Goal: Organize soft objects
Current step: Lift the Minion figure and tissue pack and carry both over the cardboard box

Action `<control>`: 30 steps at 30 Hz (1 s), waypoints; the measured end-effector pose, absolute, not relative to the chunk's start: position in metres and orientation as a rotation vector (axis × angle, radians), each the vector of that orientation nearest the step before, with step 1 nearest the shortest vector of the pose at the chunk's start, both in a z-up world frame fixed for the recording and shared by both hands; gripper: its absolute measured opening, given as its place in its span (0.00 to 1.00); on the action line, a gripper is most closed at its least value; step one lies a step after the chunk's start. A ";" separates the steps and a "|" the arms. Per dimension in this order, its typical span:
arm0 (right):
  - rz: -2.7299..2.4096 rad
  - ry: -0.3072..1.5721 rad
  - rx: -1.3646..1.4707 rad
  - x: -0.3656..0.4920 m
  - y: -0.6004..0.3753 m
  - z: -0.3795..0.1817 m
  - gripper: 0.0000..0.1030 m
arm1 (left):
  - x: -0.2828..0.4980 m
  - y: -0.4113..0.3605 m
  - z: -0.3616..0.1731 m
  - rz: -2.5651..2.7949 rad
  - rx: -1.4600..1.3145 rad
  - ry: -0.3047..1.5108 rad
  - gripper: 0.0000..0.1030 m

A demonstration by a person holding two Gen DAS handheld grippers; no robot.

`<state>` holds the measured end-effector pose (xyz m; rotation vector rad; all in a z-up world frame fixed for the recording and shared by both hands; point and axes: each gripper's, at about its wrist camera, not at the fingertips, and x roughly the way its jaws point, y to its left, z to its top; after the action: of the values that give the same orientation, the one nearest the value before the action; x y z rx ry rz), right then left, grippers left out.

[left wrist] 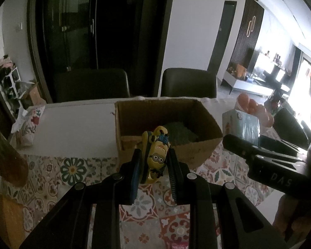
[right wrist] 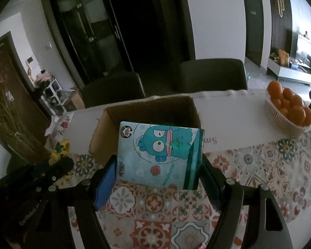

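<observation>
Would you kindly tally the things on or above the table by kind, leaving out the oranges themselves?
Yellow cartoon toy: 1
Blue tissue pack: 1
Cardboard box: 1
Basket of oranges: 1
Floral pouch: 1
Total: 5

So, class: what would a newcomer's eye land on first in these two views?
The blue cartoon tissue pack gripped by the right gripper, and the yellow minion toy pinched in the left gripper. Both hang before the open cardboard box on the patterned tablecloth.
</observation>
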<state>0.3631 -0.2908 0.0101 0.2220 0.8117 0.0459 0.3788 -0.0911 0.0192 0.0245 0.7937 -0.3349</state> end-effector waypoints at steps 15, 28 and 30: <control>0.053 0.767 0.182 0.397 -0.292 0.028 0.73 | 0.412 -0.099 0.030 -0.330 0.033 0.756 0.25; 0.065 0.783 0.153 0.432 -0.290 0.025 0.73 | 0.451 -0.112 0.024 -0.327 0.052 0.783 0.25; 0.072 0.793 0.155 0.437 -0.291 0.022 0.73 | 0.455 -0.112 0.021 -0.332 0.056 0.788 0.25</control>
<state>0.4375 -0.2908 0.0222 0.1546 0.7933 0.0715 0.4549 -0.1124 0.0208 0.0557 0.7882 -0.3320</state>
